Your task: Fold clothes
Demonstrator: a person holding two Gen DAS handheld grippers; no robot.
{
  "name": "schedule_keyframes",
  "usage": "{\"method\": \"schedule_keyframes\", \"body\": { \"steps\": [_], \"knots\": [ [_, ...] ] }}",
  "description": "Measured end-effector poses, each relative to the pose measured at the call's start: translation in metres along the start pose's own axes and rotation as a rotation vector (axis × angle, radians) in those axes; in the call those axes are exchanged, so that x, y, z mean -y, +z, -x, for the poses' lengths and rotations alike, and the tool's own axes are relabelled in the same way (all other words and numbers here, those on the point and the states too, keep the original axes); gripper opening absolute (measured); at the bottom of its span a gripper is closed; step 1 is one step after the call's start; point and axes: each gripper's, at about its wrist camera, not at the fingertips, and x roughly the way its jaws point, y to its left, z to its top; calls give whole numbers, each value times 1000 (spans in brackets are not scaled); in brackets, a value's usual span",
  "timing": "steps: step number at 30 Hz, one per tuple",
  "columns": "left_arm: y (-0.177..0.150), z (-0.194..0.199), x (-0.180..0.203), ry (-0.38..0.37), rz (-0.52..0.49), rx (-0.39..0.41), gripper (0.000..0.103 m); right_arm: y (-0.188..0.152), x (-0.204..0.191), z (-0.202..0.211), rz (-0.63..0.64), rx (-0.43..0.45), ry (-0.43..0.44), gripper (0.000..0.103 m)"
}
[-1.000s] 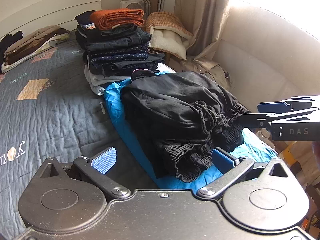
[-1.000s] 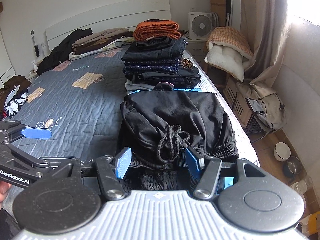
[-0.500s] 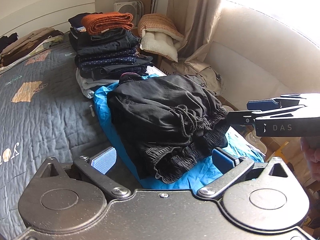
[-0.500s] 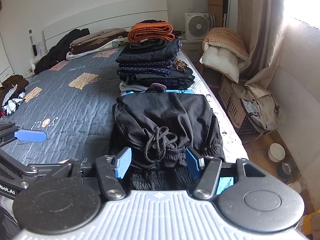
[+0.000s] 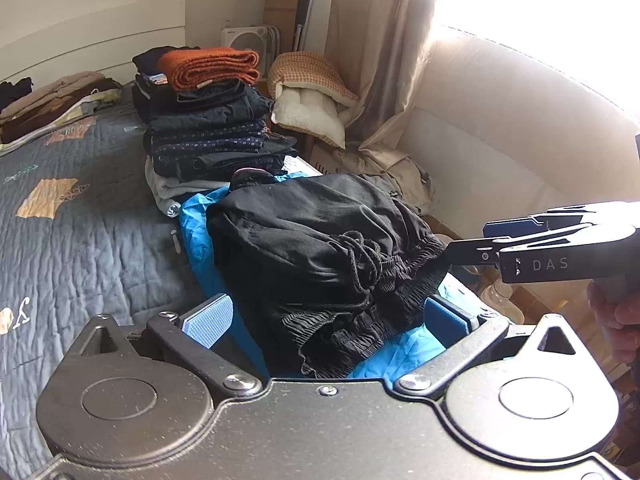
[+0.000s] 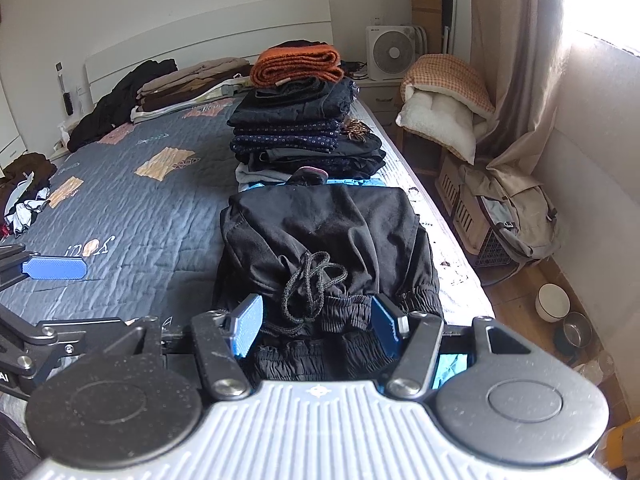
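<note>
Two tools frame the folded black trousers (image 6: 326,248) on the bed: my right tool (image 6: 316,326) gapes astride the waistband, left tool (image 5: 326,318) apart, empty. Next, I judge, gripping to stack.

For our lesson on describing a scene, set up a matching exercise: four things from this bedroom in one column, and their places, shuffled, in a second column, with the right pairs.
Things:
1. orange blanket
2. black trousers
3. white fan
4. beige backpack

Places:
A. on the floor to the right of the bed
B. on the bedside cabinet by the headboard
C. on top of the folded stack
D. lying on the blue garment at the near end of the bed

Pairs: 1-C, 2-D, 3-B, 4-A
</note>
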Motion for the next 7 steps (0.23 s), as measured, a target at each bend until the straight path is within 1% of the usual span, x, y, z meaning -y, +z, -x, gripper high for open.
{"method": "schedule_keyframes", "body": {
  "steps": [2,7],
  "knots": [
    [-1,1,1,-4,-6,5,102,0,0,0,0,-1,1,59],
    [-3,4,5,24,-32,9,103,-2,-1,-2,0,-5,3,59]
  ]
}}
